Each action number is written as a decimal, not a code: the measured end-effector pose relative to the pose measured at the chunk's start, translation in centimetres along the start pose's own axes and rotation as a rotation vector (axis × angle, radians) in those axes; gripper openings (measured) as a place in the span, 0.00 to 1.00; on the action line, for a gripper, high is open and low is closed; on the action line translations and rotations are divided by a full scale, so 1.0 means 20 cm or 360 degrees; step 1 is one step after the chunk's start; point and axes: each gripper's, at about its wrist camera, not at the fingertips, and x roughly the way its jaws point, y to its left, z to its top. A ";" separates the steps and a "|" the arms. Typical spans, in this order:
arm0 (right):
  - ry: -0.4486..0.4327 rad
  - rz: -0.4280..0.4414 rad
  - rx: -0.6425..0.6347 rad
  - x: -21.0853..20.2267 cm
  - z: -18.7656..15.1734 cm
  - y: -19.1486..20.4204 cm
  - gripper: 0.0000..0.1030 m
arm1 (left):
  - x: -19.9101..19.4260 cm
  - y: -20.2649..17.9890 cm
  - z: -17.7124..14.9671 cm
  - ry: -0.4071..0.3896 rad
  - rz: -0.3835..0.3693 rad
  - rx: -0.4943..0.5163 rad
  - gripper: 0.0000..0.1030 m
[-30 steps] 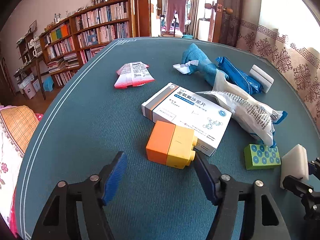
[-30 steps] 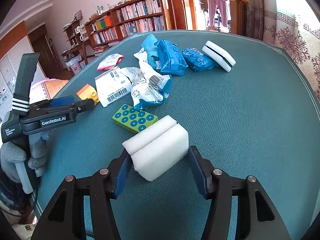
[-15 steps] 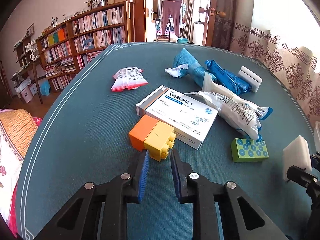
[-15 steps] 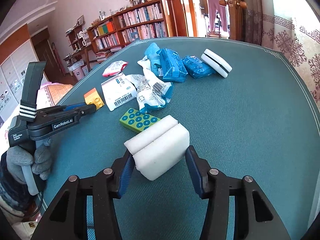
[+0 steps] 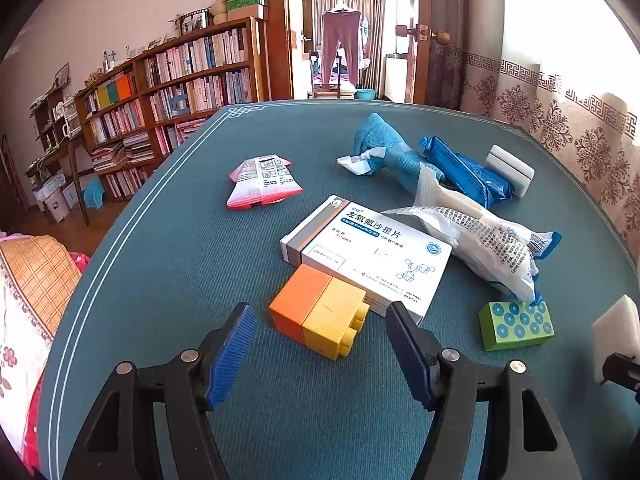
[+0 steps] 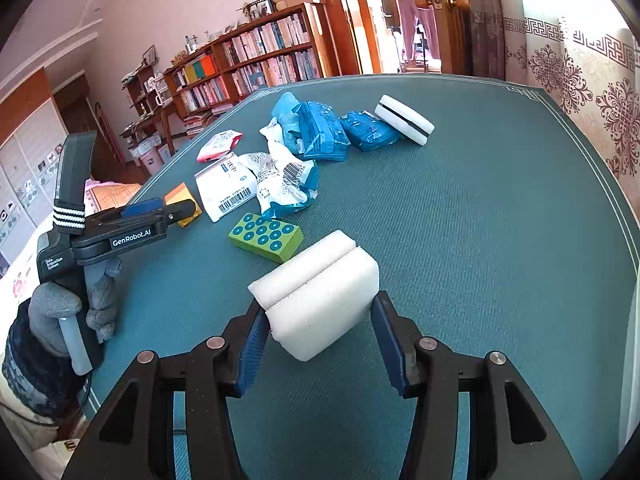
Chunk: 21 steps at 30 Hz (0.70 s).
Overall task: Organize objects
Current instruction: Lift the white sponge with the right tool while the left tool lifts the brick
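An orange and yellow toy brick (image 5: 320, 316) lies on the green table (image 5: 168, 264), against a white medicine box (image 5: 372, 252). My left gripper (image 5: 320, 356) is open, its fingers just short of the brick on either side. My right gripper (image 6: 320, 328) is shut on a white sponge block (image 6: 320, 288), which rests on the table. A green dotted block (image 6: 266, 236) lies just beyond the sponge; it also shows in the left wrist view (image 5: 516, 324). The left gripper appears in the right wrist view (image 6: 160, 210), next to the orange brick (image 6: 182, 202).
A white plastic packet (image 5: 480, 240), blue packets (image 6: 324, 132), a blue cloth (image 5: 380, 148), a white eraser-like block (image 6: 404, 118) and a pink sachet (image 5: 264, 180) lie further back. Bookshelves (image 5: 180, 92) stand beyond the table's left edge.
My left gripper closed half a second ago in front of the brick, then opened wide again. The right gripper stayed on the sponge with little movement.
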 end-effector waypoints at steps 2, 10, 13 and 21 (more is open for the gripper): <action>0.0002 0.0003 -0.0002 0.00 0.00 0.01 0.51 | 0.03 0.00 0.01 0.0034 -0.0007 0.0005 0.68; -0.0004 0.0005 0.0006 0.00 -0.01 0.01 0.51 | 0.02 0.00 -0.01 0.0046 -0.0070 0.0002 0.51; -0.0016 -0.0002 0.0001 -0.03 -0.01 0.01 0.51 | -0.03 -0.03 -0.02 0.0027 -0.0087 0.0027 0.51; -0.0082 -0.0068 0.0037 -0.19 -0.04 -0.07 0.51 | -0.19 -0.19 -0.01 -0.0047 -0.0183 0.0102 0.51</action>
